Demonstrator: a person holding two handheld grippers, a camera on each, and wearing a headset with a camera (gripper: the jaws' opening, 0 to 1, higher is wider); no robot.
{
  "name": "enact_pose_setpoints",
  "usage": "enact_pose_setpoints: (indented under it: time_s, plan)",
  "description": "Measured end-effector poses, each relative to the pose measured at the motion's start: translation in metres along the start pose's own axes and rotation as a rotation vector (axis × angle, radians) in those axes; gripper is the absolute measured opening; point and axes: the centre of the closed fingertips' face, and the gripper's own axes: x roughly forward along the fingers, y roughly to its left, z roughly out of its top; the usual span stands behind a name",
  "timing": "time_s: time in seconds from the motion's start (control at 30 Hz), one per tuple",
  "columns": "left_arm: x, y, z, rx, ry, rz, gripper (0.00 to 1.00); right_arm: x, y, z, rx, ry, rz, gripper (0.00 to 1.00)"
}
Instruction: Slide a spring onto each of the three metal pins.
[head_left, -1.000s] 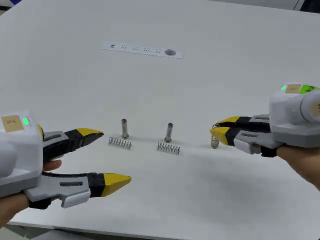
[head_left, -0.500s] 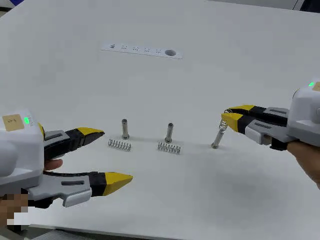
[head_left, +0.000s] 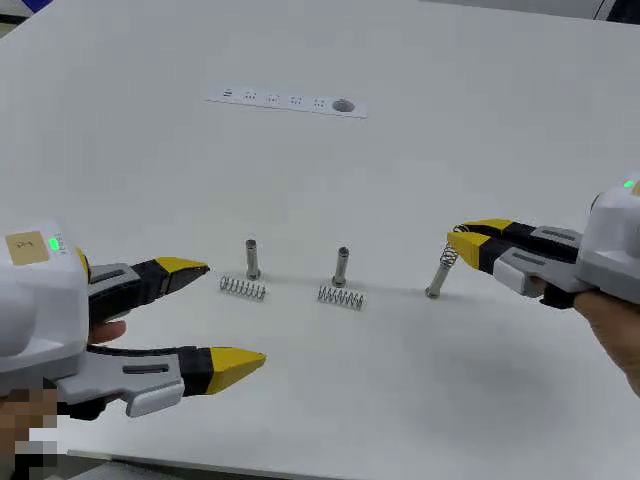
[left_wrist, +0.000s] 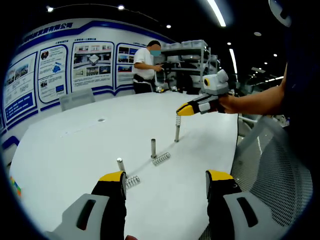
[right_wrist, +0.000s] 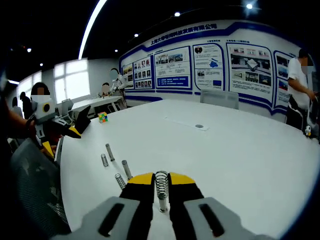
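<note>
Two metal pins (head_left: 252, 258) (head_left: 342, 266) stand upright on the white table (head_left: 400, 170). A loose spring lies in front of each (head_left: 242, 288) (head_left: 340, 296). The third pin (head_left: 436, 282) leans to the right with its foot on the table. A spring (head_left: 450, 255) sits around its upper end, and my right gripper (head_left: 466, 241) is shut on that spring (right_wrist: 161, 184). My left gripper (head_left: 212, 313) hovers open at the near left, a little short of the left pin (left_wrist: 120, 164), nothing between its fingers.
A flush socket strip (head_left: 285, 100) lies in the table farther back. A colour cube (right_wrist: 102, 117) rests near the table's far edge. A person (left_wrist: 147, 62) stands beyond the table, by shelves.
My right gripper has drawn back to the right with the spring. The spring rose from the pin's foot to its top, and the pin tipped over to the right. The left gripper held still.
</note>
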Motion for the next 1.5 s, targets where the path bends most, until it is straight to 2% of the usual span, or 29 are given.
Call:
enact_pose_setpoints:
  time_s: [0.57,0.77,1.37,1.5]
  plan:
    - [0.001,-0.003,-0.001,-0.001,0.003,-0.003,0.66,0.002,0.000,-0.014,0.010,0.005,0.011,0.12]
    - [-0.001,-0.003,-0.002,-0.004,0.001,0.000,0.66,0.006,0.000,-0.022,0.008,0.025,0.007,0.12]
    - [-0.003,-0.001,-0.005,-0.010,0.000,0.009,0.66,0.015,-0.003,-0.057,-0.026,0.155,-0.009,0.12]
    - [-0.003,0.000,-0.004,-0.010,-0.001,0.009,0.66,0.014,-0.002,-0.059,-0.027,0.172,-0.016,0.12]
